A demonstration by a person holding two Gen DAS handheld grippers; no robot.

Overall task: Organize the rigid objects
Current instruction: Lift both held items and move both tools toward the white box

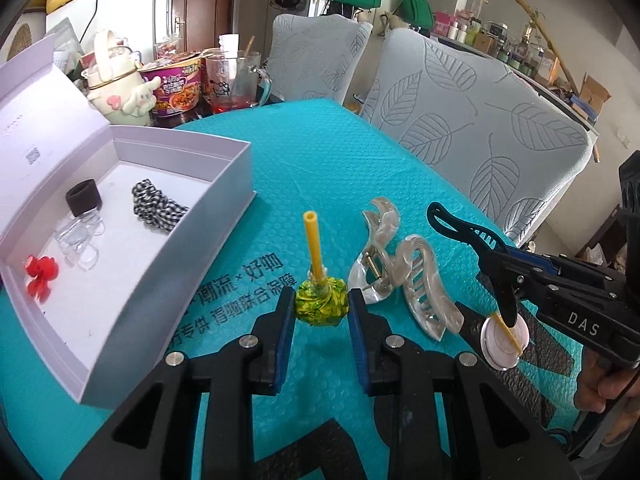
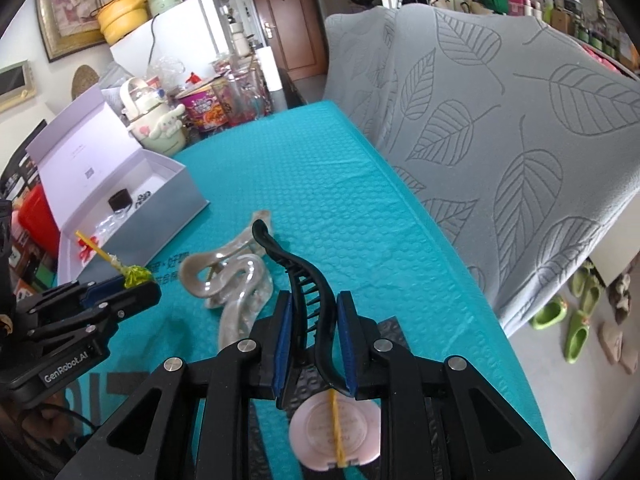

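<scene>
Left wrist view: left hand-held gripper (image 1: 321, 308) clamps a foil-wrapped lollipop (image 1: 321, 300) beside the pearly claw clip (image 1: 404, 276); right hand-held gripper (image 2: 313, 340) clamps a curved black clip (image 2: 304, 292).

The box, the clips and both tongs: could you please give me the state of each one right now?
White box: lid open, already holding small items.
Lollipop: clamped in the left tongs, stick up.
Black hair claw: clamped in the right tongs.
Pearly hair claw: lying loose on the teal mat.
Round pink compact: closed, banded with a yellow rubber band, beneath the right tongs.
</scene>
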